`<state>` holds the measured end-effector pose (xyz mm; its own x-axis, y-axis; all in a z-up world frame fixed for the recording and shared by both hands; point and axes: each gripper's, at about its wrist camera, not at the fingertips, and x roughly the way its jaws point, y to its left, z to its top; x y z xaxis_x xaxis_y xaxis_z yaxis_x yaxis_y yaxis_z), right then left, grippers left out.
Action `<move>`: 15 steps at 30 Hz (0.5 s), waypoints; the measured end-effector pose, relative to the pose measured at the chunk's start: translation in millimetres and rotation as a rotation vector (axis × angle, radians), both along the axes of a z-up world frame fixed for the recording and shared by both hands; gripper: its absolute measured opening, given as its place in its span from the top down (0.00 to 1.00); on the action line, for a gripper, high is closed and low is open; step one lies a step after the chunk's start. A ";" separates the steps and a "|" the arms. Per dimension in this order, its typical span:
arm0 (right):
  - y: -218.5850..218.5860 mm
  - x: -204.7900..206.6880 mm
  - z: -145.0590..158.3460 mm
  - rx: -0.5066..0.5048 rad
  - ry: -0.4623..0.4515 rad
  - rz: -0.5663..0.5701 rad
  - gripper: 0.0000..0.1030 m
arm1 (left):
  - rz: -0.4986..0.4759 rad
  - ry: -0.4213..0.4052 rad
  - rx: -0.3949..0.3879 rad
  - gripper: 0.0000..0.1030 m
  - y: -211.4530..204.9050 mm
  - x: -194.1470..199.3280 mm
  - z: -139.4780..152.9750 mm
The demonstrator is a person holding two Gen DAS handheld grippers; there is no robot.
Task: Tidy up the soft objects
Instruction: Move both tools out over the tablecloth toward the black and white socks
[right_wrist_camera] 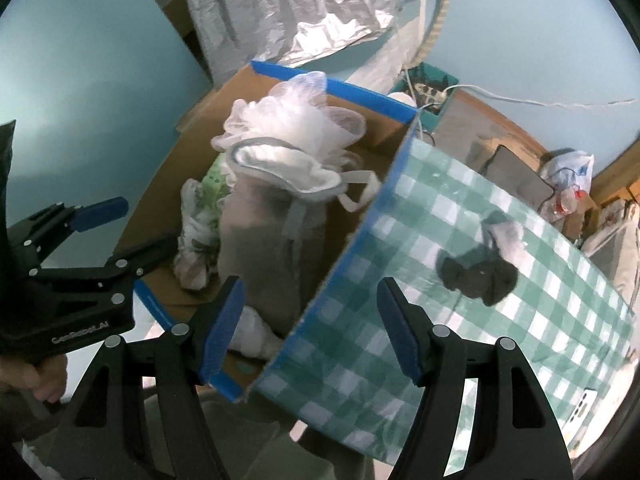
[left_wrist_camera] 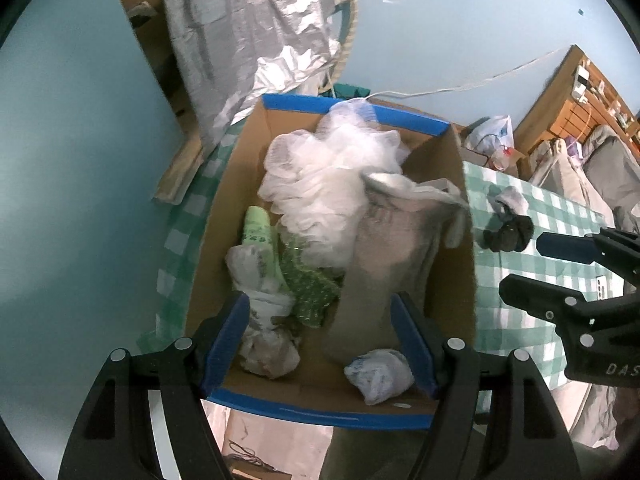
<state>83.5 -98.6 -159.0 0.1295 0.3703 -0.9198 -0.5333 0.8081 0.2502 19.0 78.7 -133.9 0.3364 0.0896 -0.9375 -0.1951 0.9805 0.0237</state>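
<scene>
Both tools pointing steeply down over a cardboard box (left_wrist_camera: 208,240) with blue-taped rims, sitting on a tabletop (left_wrist_camera: 516,320) covered in green-and-white check cloth. Left tool (left_wrist_camera: 320,340) hovering over the near end of the box, jaws spread wide, blue pads (left_wrist_camera: 226,340) pinching nothing, only box contents showing in the gap. Right tool (right_wrist_camera: 312,328) hanging over the box's right wall, jaws spread too, nothing between them, one pad over the box interior and the other over the checked cloth. Showing in the right wrist view at lower left: a hand (right_wrist_camera: 36,376) gripping the handle of the left tool. Lying inside the box: a white mesh bath pouf (left_wrist_camera: 320,184) at the far end, a grey-beige cloth bag (left_wrist_camera: 384,256) with a white-lined opening and drawstring leaning against the right wall, a light green rolled item (left_wrist_camera: 258,232) and a green dotted cloth (left_wrist_camera: 308,292) toward the left, a crumpled white printed cloth (left_wrist_camera: 264,312) near the left pad, and a small white balled sock (left_wrist_camera: 378,376) at the near right corner. Resting outside the box on the check cloth, well apart from both tools: a dark soft bundle (right_wrist_camera: 476,276) touching a small white-grey sock (right_wrist_camera: 508,236). Hanging behind the box: a crinkled silver sheet (left_wrist_camera: 248,40) against a pale blue wall.
</scene>
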 end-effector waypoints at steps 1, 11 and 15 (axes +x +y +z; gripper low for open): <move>-4.5 0.4 1.3 0.003 -0.001 -0.009 0.33 | -0.006 -0.001 0.000 0.27 -3.3 0.8 0.9; -45.4 4.4 5.2 0.001 -0.009 -0.101 0.32 | -0.095 -0.009 0.008 0.25 -43.3 15.8 10.6; -60.9 4.4 4.6 -0.002 -0.010 -0.137 0.32 | -0.132 -0.011 0.011 0.25 -58.9 19.3 13.1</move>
<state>87.9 -159.5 -154.3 0.1880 0.3463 -0.9191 -0.4199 0.8743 0.2436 38.3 19.8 -120.8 0.3559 0.0539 -0.9330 -0.0644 0.9974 0.0330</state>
